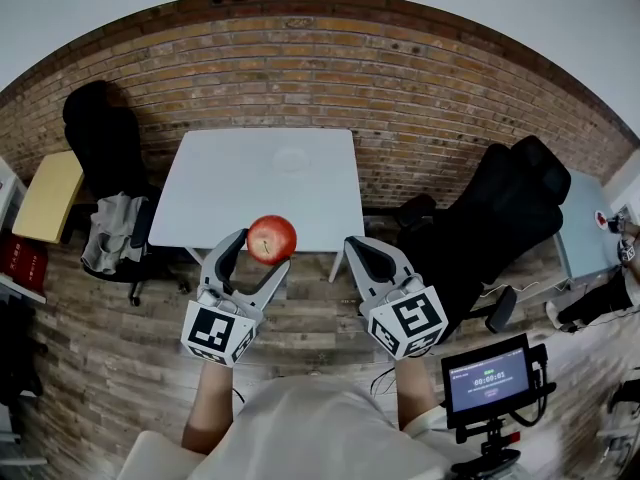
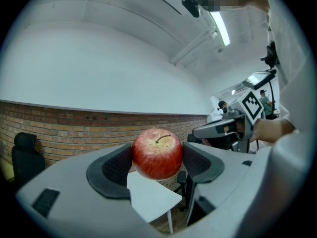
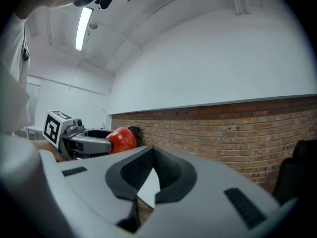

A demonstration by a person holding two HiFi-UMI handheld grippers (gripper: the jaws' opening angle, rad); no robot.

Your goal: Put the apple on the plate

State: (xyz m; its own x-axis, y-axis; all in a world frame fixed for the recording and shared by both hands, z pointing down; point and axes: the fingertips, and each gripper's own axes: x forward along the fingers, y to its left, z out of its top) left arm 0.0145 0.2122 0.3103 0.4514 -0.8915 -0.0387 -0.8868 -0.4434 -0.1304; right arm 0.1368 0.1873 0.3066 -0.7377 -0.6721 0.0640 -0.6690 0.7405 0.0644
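Left gripper (image 1: 263, 252) clamps apple (image 2: 157, 153) mid-air, stem up. Right gripper (image 1: 355, 248) jaws together, nothing held.

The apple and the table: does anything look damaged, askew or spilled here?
Nothing stands out. The apple is whole, stem up, clamped in the left gripper, in the air. No spill shows on the white table. The right gripper is shut and empty.

Upper centre of the frame: white square table (image 1: 215, 193) standing on wood-plank floor (image 1: 120, 368). On top, near the upper edge, slightly right of middle: one faint, pale round plate (image 1: 291, 159).
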